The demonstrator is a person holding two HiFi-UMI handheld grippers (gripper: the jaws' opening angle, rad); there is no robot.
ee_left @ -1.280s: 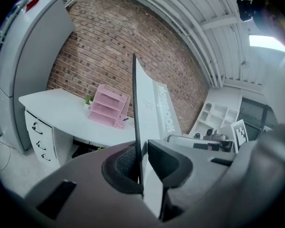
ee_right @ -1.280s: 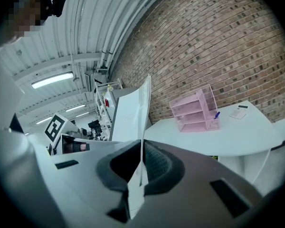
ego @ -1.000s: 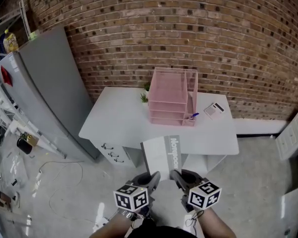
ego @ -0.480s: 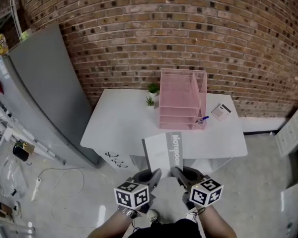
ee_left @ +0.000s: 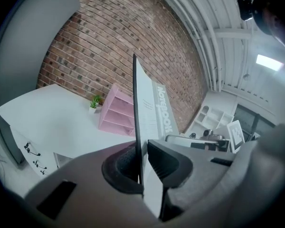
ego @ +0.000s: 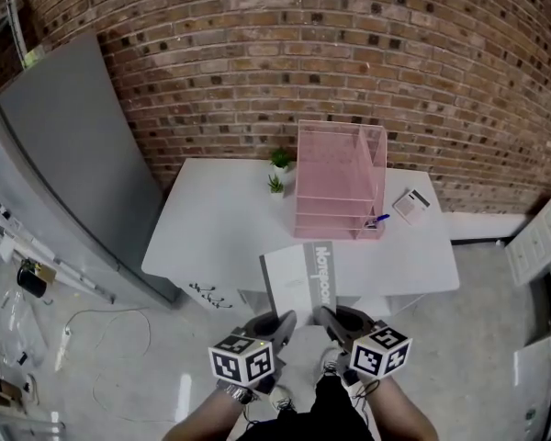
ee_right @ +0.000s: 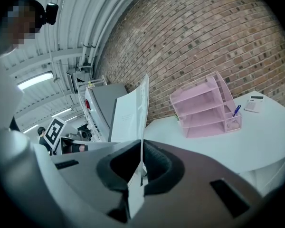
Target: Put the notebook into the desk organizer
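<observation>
We hold the white-and-grey notebook (ego: 298,281) in the air at the front edge of the white desk (ego: 211,228).
Its grey band reads "Notebook", whole only in the head view. The left gripper (ee_left: 141,161) and the right gripper (ee_right: 141,164) each have fingers clenched on its near edge, seen edge-on in their views. The pink mesh desk organizer (ego: 335,177) stands on the desk, a blue pen (ego: 378,219) in its side cup; print on the small flat white item (ego: 410,205) beside it is unreadable.
</observation>
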